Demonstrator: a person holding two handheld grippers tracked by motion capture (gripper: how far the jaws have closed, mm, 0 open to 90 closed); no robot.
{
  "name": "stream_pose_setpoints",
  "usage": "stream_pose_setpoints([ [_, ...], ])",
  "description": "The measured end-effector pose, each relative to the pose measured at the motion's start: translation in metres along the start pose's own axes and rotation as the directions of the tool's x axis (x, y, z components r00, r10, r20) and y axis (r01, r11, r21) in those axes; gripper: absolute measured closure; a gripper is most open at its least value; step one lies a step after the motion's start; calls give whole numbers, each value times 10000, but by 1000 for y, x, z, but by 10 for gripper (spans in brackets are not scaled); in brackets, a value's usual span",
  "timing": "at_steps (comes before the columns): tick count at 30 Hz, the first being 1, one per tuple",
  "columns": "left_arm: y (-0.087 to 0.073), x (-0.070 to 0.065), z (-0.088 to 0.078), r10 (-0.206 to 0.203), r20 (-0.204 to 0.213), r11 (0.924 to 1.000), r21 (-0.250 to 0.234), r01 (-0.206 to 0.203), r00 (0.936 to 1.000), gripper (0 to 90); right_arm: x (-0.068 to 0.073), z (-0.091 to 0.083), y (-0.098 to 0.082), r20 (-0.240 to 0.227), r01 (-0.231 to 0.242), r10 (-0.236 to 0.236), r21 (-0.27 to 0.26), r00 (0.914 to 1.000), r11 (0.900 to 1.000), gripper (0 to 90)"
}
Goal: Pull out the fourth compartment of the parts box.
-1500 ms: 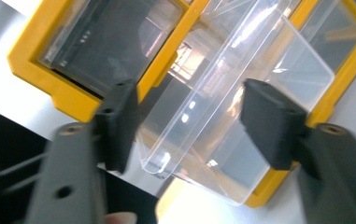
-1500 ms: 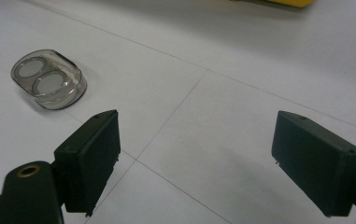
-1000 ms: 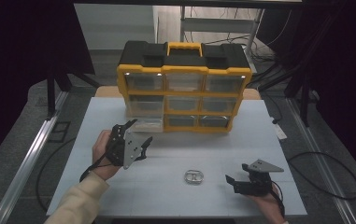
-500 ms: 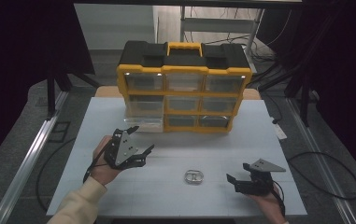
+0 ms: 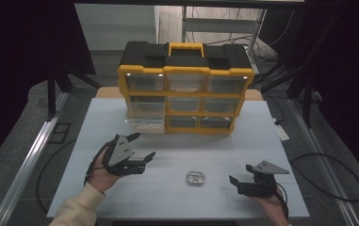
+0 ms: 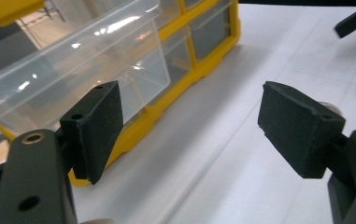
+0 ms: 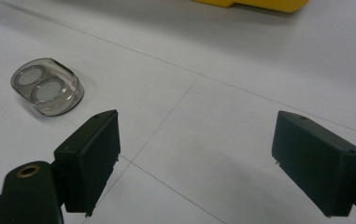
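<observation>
Left gripper (image 5: 140, 147) has drawn back from the pulled-out clear drawer (image 5: 144, 118).
Both grippers gape empty; the right gripper (image 5: 241, 179) has kept still, the small clear case (image 5: 195, 178) perhaps untouched.

- A yellow-and-black drawer organizer (image 5: 185, 89) stood at the far side of the white counter (image 5: 262, 141), its black lid carrying a yellow handle.
- One clear drawer (image 5: 145, 123) in its left column stuck out, pulled forward from the cabinet.
- The left gripper (image 5: 137, 147) hovered just in front of that drawer, fingers spread wide with nothing between them.
- A small clear case (image 5: 195, 178) lay on the counter between the two grippers.
- The right gripper (image 5: 240, 173) sat low near the counter's front edge, right of the case, fingers apart and empty.
</observation>
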State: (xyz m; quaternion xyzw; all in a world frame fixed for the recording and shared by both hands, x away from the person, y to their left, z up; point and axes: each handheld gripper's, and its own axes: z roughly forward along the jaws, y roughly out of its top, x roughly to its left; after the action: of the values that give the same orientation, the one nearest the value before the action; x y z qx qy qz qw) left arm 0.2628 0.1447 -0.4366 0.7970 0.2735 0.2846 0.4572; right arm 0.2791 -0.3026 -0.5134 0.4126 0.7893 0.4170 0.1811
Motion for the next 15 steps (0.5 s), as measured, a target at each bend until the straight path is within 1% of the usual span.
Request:
stream_pose_setpoints([
  [1, 0, 0, 1, -83, 147, 10000, 29, 83, 9999, 224, 0, 0, 0, -11, 0, 0, 11, 10000, 10000, 163],
  [2, 0, 0, 2, -261, 455, 9996, 155, 254, 9986, 213, 0, 0, 0, -3, -6, 6, 30, 10000, 10000, 163],
  [3, 0, 0, 3, -295, 547, 9994, 179, 285, 9981, 212, 0, 0, 0, -5, -12, 12, 44, 10000, 10000, 163],
  [4, 0, 0, 3, -295, 547, 9994, 179, 285, 9981, 212, 0, 0, 0, -5, -12, 12, 44, 10000, 10000, 163],
  [8, -1, 0, 5, -658, 1019, 9977, 223, 639, 9926, 213, 0, 0, 0, 31, -30, 30, 32, 10000, 10000, 163],
  [9, -2, -1, 6, -728, 1060, 9972, 224, 708, 9917, 213, 0, 0, 0, 28, -37, 37, 42, 10000, 10000, 163],
  [11, -2, -3, 7, -702, 1083, 9974, 256, 678, 9916, 211, 0, 0, 0, 15, -31, 31, 56, 10000, 10000, 162],
  [15, -2, -4, 9, -956, 1396, 9954, 212, 935, 9856, 210, 0, 1, 0, 6, -25, 25, 55, 10000, 10000, 163],
])
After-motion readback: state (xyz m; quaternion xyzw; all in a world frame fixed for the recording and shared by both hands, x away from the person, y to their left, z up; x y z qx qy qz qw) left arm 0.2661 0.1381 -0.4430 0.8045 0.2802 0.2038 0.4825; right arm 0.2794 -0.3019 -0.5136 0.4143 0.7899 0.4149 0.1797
